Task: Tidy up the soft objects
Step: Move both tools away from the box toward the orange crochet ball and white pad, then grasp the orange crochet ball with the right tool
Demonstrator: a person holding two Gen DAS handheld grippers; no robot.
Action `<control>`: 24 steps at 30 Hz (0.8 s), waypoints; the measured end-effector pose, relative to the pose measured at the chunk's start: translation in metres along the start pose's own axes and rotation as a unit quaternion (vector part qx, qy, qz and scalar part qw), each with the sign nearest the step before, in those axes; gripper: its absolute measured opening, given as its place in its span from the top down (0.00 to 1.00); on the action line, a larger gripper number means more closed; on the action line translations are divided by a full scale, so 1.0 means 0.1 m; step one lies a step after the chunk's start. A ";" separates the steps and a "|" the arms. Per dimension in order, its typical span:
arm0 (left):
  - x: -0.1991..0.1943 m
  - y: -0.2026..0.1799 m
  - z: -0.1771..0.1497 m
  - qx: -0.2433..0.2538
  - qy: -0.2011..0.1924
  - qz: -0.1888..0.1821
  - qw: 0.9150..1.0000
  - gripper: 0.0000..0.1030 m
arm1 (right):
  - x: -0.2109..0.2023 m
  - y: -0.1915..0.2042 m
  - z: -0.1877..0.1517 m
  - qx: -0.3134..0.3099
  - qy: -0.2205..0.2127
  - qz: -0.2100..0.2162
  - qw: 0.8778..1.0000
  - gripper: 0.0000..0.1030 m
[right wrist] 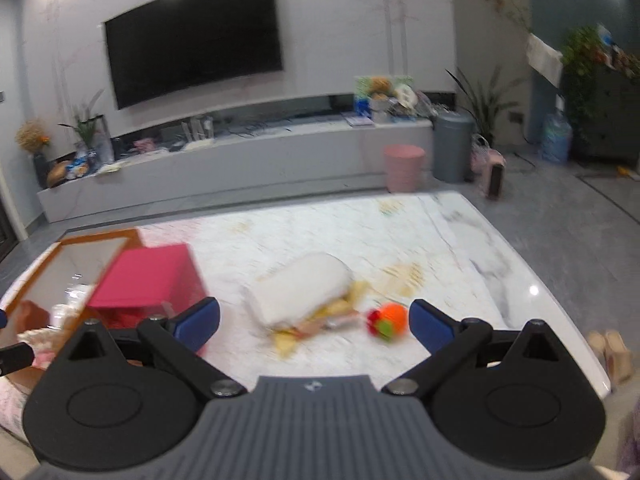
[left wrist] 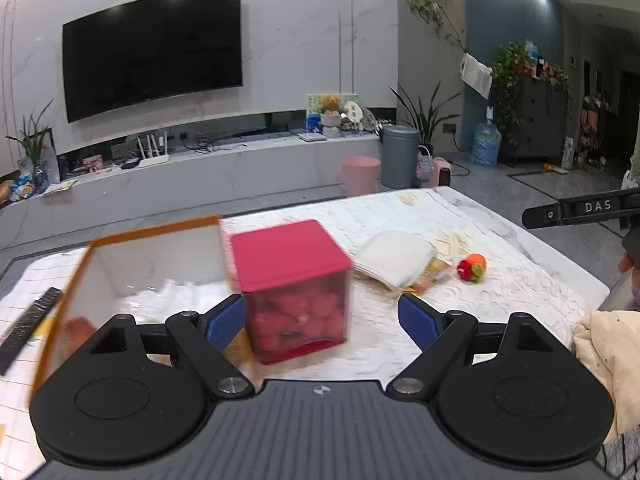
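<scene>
Right now both of my grippers hang empty over the marble table (right wrist: 460, 240), jaws spread wide on each. My left gripper (left wrist: 322, 316) faces the red-lidded clear box (left wrist: 294, 288), which stands between its blue pads (left wrist: 226, 322) without touching either that I can tell; red soft pieces seem packed inside, so that bin looks already filled and closed. At its 9 o'clock stands an orange-rimmed open box (left wrist: 132, 276), mouth up, probably the next place to drop things. My right gripper (right wrist: 314, 322) points at what remains loose: a white soft pad (right wrist: 302, 290) lying on yellowish packets at 12 o'clock, and a small orange-and-red plush toy (right wrist: 386, 320) at 1 o'clock, just inside my right pad. I judge the toy is my next pick, since it sits nearest. Blur hides finer detail. A black remote (left wrist: 28, 324) lies at the table's left edge.
</scene>
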State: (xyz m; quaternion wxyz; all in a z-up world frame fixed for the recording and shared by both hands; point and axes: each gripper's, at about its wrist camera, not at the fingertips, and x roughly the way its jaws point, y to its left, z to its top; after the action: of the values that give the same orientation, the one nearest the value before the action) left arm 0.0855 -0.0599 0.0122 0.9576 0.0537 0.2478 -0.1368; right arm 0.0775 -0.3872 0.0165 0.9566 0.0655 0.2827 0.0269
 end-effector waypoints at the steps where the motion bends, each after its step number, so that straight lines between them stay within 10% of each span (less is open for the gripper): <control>1: 0.06 -0.08 -0.02 0.002 0.004 -0.008 1.000 0.02 | 0.05 -0.08 -0.04 0.005 0.002 -0.005 1.000 0.04; 10: 0.72 -0.80 -0.28 0.035 0.001 -0.043 0.998 0.02 | 0.71 -0.52 -0.27 -0.019 0.048 -0.046 0.998 0.04; 24: 1.44 -0.98 -0.28 0.005 0.017 -0.017 1.000 0.02 | 1.94 -0.63 -0.51 -0.099 0.072 0.008 0.992 0.12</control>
State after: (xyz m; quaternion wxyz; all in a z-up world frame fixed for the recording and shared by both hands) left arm 0.1651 -0.1824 -0.0860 0.9506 0.0560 0.2640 -0.1537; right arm 0.2134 -0.4264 -0.1395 0.9352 -0.0291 0.3466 0.0666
